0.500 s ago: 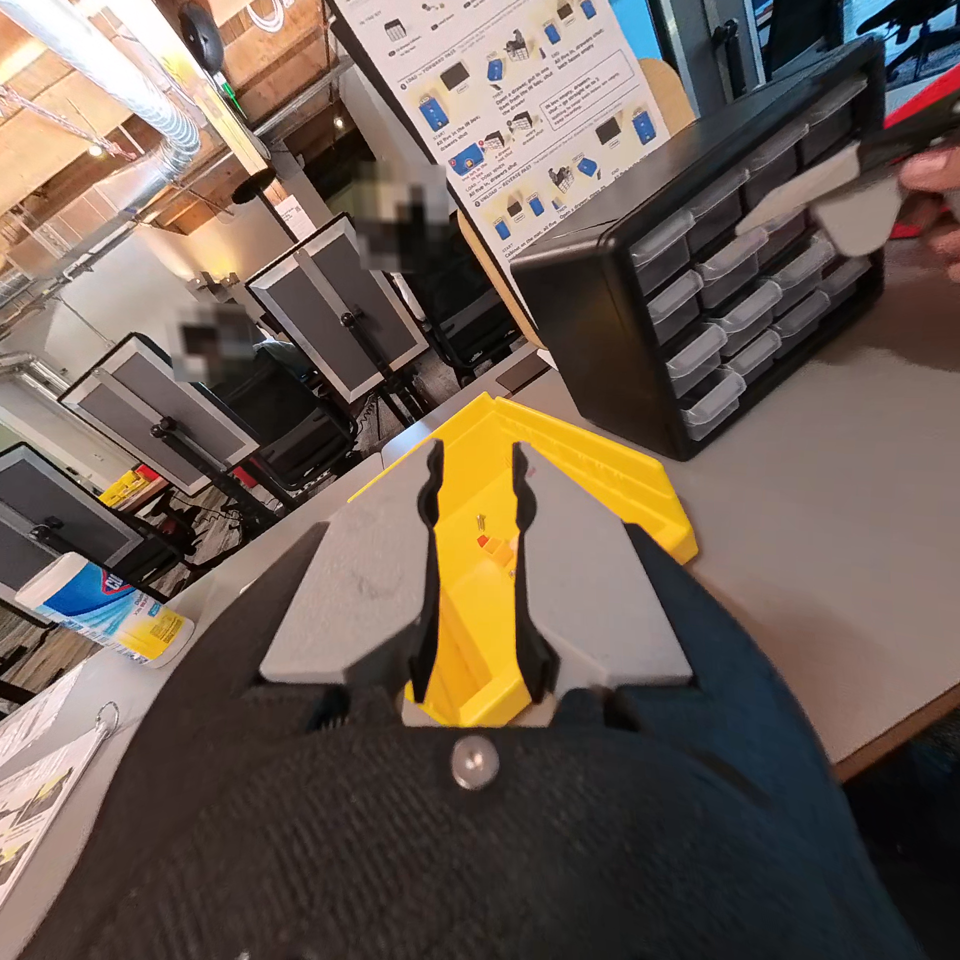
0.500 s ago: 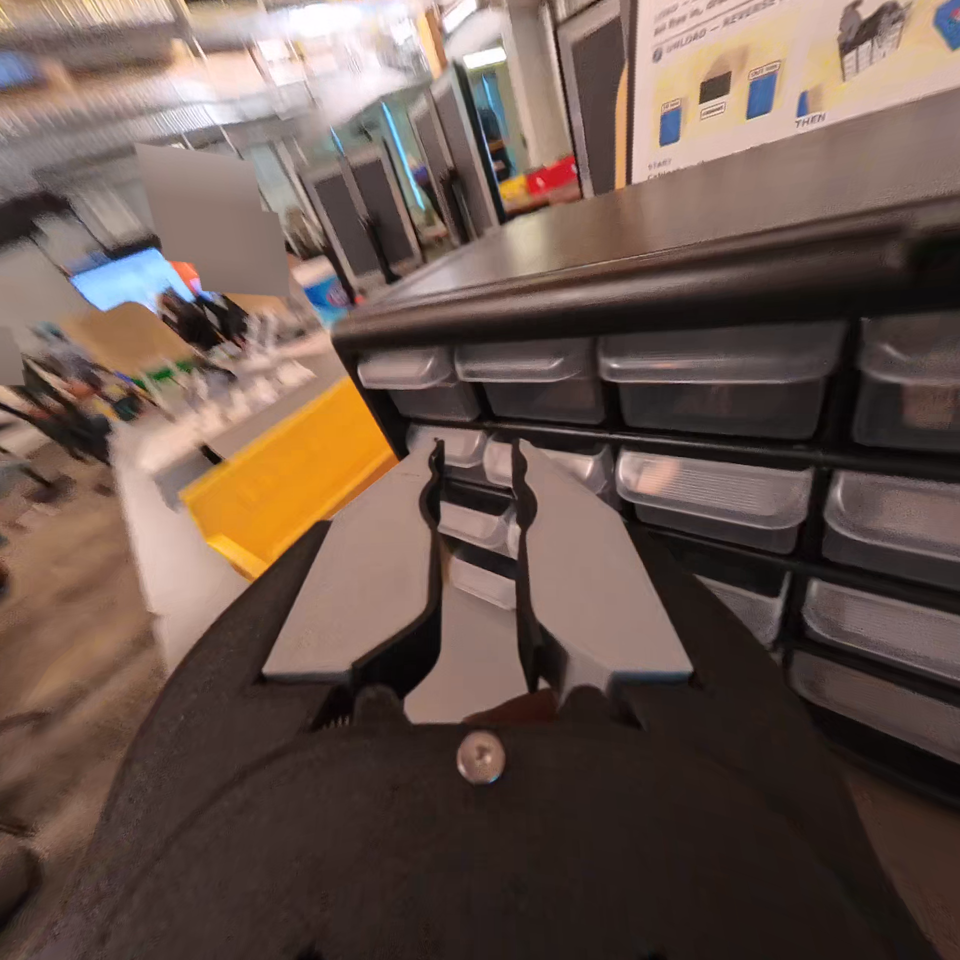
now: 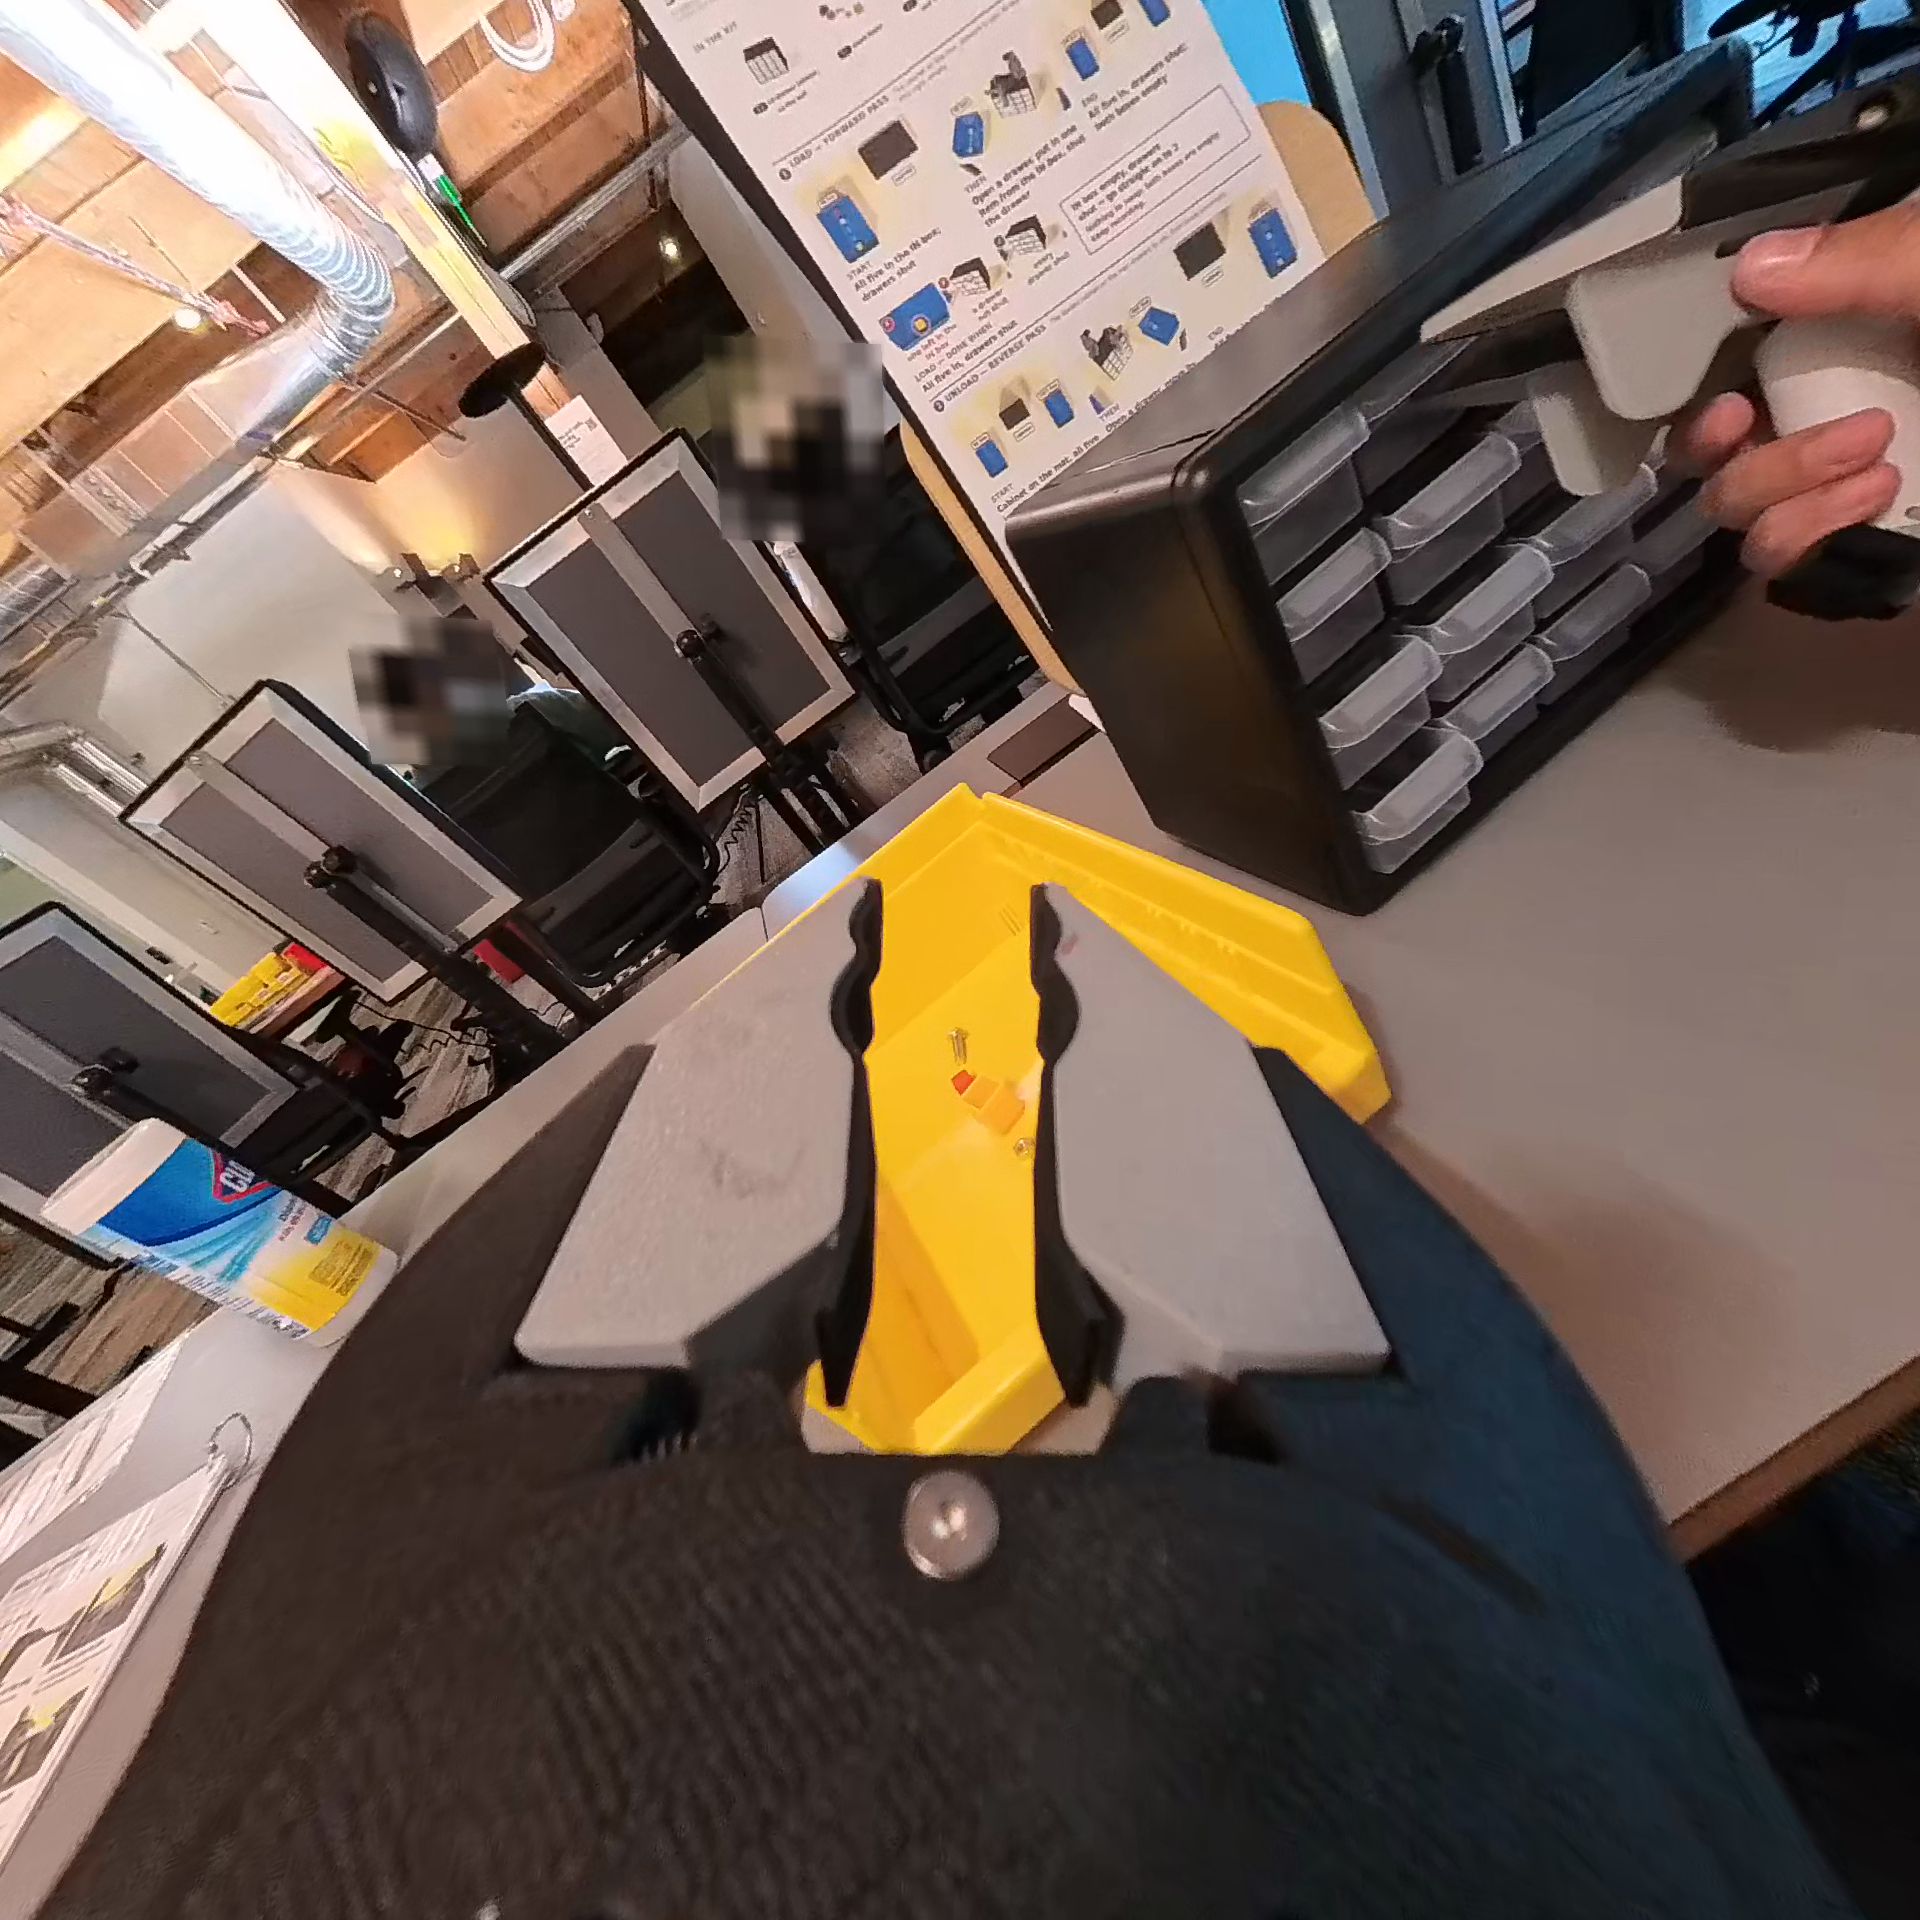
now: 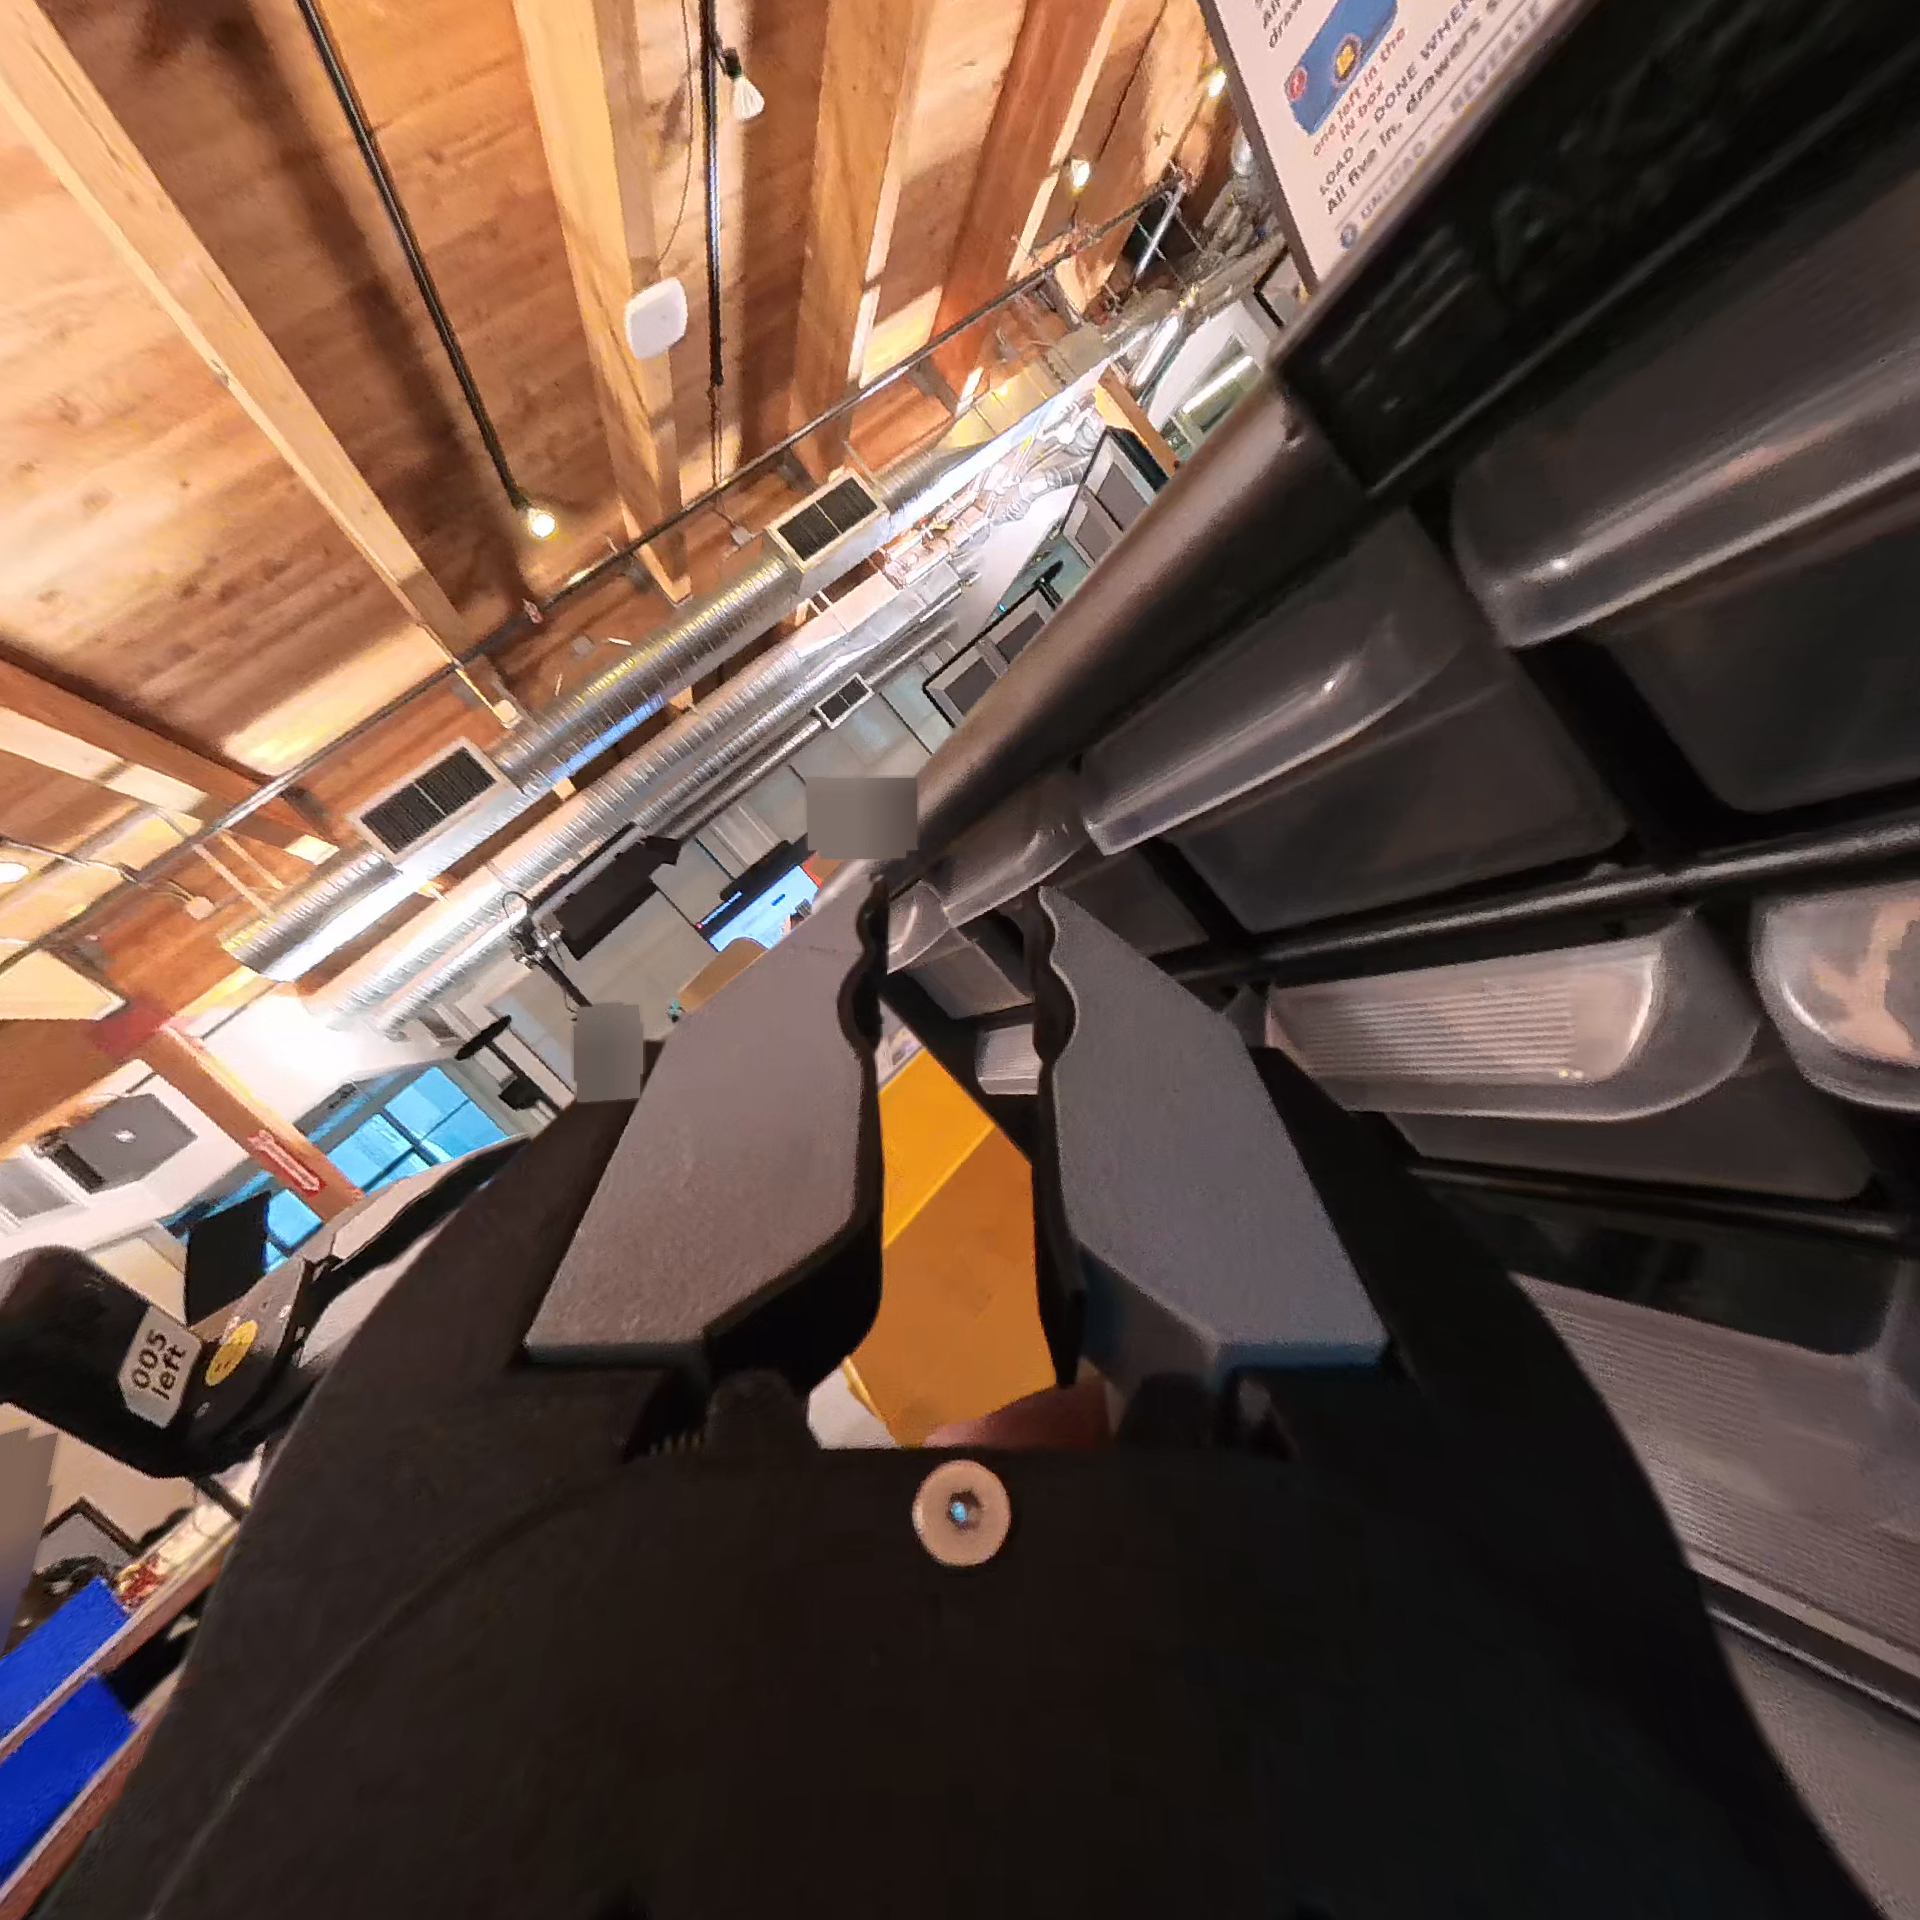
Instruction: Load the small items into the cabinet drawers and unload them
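Note:
My left gripper (image 3: 951, 899) is open with nothing between its fingers and hovers over a yellow bin (image 3: 1195, 935) on the grey table. A brass screw (image 3: 956, 1039) and small orange pieces (image 3: 982, 1096) lie on the bin's floor. The black cabinet (image 3: 1143, 623) with clear drawers stands behind the bin to the right. My right gripper (image 4: 956, 904) is open and tilted hard, right at the cabinet's top-left drawers (image 4: 1351, 748). A clear drawer lip (image 4: 920, 925) shows between its fingertips, with a gap to the right pad. The right gripper also shows in the left wrist view (image 3: 1507, 353), at the top drawer row.
A wipes canister (image 3: 208, 1216) lies on the table at the left, with ringed papers (image 3: 83, 1558) nearer. An instruction poster (image 3: 987, 208) stands behind the cabinet. The table's front edge (image 3: 1766, 1455) is at the right. A hand (image 3: 1808, 468) holds the right gripper. The left gripper's tips are roughly 30 cm from the right gripper's.
My right gripper has tilted sharply and come closer to the top-left drawers. My left gripper has stayed over the bin, its fingers a little wider apart.

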Demonstrator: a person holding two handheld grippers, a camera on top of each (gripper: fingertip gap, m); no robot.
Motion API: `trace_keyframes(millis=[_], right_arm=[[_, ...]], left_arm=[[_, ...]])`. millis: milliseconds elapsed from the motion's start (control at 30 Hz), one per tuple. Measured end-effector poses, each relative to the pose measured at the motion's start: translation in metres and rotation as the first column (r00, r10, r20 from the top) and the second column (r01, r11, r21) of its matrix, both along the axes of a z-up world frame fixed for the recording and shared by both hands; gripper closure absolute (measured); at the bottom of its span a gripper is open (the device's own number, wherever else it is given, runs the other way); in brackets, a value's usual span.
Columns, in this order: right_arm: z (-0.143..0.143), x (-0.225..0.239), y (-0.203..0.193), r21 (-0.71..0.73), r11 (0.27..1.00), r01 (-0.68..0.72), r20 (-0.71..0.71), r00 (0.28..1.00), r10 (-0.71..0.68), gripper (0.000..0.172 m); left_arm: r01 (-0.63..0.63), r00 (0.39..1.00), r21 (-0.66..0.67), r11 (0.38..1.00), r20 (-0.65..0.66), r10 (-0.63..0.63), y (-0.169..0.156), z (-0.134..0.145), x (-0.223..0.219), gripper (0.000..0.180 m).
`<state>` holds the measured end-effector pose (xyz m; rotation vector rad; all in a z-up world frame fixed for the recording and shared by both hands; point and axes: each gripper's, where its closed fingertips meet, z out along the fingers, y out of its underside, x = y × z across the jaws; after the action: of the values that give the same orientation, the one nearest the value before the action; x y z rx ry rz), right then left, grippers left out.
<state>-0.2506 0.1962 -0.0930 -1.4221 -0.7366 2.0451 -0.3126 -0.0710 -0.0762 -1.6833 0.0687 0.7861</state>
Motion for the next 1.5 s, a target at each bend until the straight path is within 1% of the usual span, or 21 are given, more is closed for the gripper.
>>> trace_keyframes(millis=[167, 200, 267, 433, 600, 733, 833, 933, 1033, 1167, 1267, 1367, 1433, 1500], right_arm=[[0.002, 0.001, 0.001, -0.057, 0.998, -0.020, -0.068, 0.998, 0.016, 0.152], [0.002, 0.001, 0.002, -0.075, 0.997, -0.026, -0.080, 0.997, 0.020, 0.155], [-0.002, 0.000, 0.005, -0.080, 0.997, -0.006, -0.072, 0.997, 0.000, 0.169], [-0.004, 0.006, -0.001, -0.010, 0.999, 0.042, -0.024, 0.999, -0.042, 0.167], [-0.004, 0.029, -0.017, -0.019, 1.000, -0.005, -0.029, 1.000, 0.004, 0.168], [-0.004, 0.045, -0.029, 0.004, 1.000, -0.023, -0.015, 1.000, 0.023, 0.167], [-0.005, 0.051, -0.040, 0.025, 0.999, -0.044, 0.003, 0.999, 0.044, 0.168], [-0.006, 0.052, -0.043, 0.059, 0.998, -0.031, 0.015, 0.999, 0.031, 0.167], [-0.006, 0.052, -0.044, 0.047, 0.998, -0.043, 0.013, 0.999, 0.042, 0.167], [-0.010, 0.054, -0.044, 0.045, 0.997, -0.055, 0.020, 0.998, 0.054, 0.156], [-0.020, 0.056, -0.047, 0.111, 0.992, -0.060, 0.099, 0.994, 0.049, 0.149], [-0.040, 0.062, -0.051, 0.228, 0.970, -0.083, 0.254, 0.967, 0.023, 0.141], [-0.051, 0.071, -0.055, 0.309, 0.942, -0.132, 0.361, 0.932, 0.012, 0.138], [-0.051, 0.082, -0.057, 0.385, 0.907, -0.170, 0.425, 0.905, -0.010, 0.137]], left_arm=[[0.000, 1.000, -0.002, 1.000, 0.001, 0.000, 0.000, -0.001, -0.002, 0.155], [0.000, 1.000, -0.004, 1.000, -0.001, 0.000, 0.000, -0.001, -0.002, 0.155], [0.003, 1.000, -0.006, 1.000, -0.004, -0.003, 0.000, -0.001, -0.002, 0.155], [-0.004, 1.000, -0.006, 1.000, -0.006, 0.004, -0.003, 0.000, -0.004, 0.155], [-0.012, 1.000, 0.002, 1.000, 0.025, 0.011, -0.007, -0.001, -0.010, 0.155], [-0.030, 0.998, -0.004, 1.000, 0.055, 0.030, -0.007, -0.005, -0.015, 0.156], [-0.028, 0.997, -0.011, 1.000, 0.070, 0.029, -0.004, -0.008, -0.016, 0.156], [-0.029, 0.997, -0.028, 0.999, 0.065, 0.031, -0.001, -0.011, -0.014, 0.156], [-0.021, 0.997, -0.035, 0.999, 0.068, 0.023, 0.001, -0.013, -0.011, 0.156], [-0.022, 0.995, -0.037, 0.999, 0.096, 0.025, 0.002, -0.017, -0.013, 0.156], [-0.021, 0.990, -0.025, 0.999, 0.137, 0.024, 0.002, -0.020, -0.017, 0.155], [-0.039, 0.988, -0.044, 0.998, 0.146, 0.045, 0.001, -0.027, -0.026, 0.155], [-0.058, 0.983, -0.067, 0.996, 0.170, 0.069, -0.001, -0.035, -0.035, 0.155], [-0.042, 0.970, -0.114, 0.993, 0.232, 0.068, 0.001, -0.051, -0.042, 0.155]])
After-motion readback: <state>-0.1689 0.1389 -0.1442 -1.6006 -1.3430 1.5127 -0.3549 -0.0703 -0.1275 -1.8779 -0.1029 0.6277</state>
